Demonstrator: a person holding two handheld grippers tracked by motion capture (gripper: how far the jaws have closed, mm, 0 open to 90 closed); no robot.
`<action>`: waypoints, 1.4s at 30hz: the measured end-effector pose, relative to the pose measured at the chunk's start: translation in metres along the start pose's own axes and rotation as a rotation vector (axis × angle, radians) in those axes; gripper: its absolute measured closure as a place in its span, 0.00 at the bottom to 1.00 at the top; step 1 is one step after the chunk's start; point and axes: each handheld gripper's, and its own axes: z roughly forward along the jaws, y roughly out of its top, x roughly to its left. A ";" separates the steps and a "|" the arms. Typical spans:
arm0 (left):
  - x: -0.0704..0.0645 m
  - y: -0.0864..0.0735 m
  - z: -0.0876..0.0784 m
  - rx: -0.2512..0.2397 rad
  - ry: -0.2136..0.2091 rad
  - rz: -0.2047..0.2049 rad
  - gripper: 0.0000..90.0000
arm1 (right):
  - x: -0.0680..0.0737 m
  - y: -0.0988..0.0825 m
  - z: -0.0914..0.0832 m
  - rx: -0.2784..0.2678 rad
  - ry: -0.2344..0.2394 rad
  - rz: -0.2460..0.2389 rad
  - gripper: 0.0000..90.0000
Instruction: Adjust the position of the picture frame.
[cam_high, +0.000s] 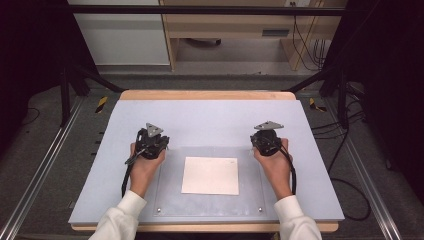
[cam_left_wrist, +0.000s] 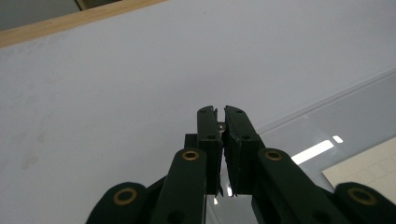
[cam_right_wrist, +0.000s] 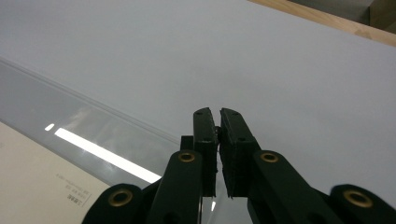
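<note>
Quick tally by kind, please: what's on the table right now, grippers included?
Grippers: 2, left gripper and right gripper, both shut, nothing held
Clear sheet: 1
Paper card: 1, under the sheet or on it, unclear
Total: 4

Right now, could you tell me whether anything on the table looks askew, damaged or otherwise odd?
Nothing stands out. The white sheet lies flat and square under the clear plate, which sits straight on the pale table. The left tool and right tool are shut at the plate's far corners, with nothing between their jaws.
</note>
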 end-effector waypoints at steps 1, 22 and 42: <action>0.001 0.000 0.000 0.002 -0.005 0.001 0.94 | -0.001 0.001 0.001 0.007 0.002 0.001 0.95; 0.010 0.016 0.007 0.120 -0.066 0.032 0.94 | -0.004 0.024 0.011 0.153 0.010 0.010 0.95; 0.025 0.027 0.020 0.174 -0.134 -0.011 0.94 | -0.018 0.031 0.024 0.162 0.077 0.037 0.95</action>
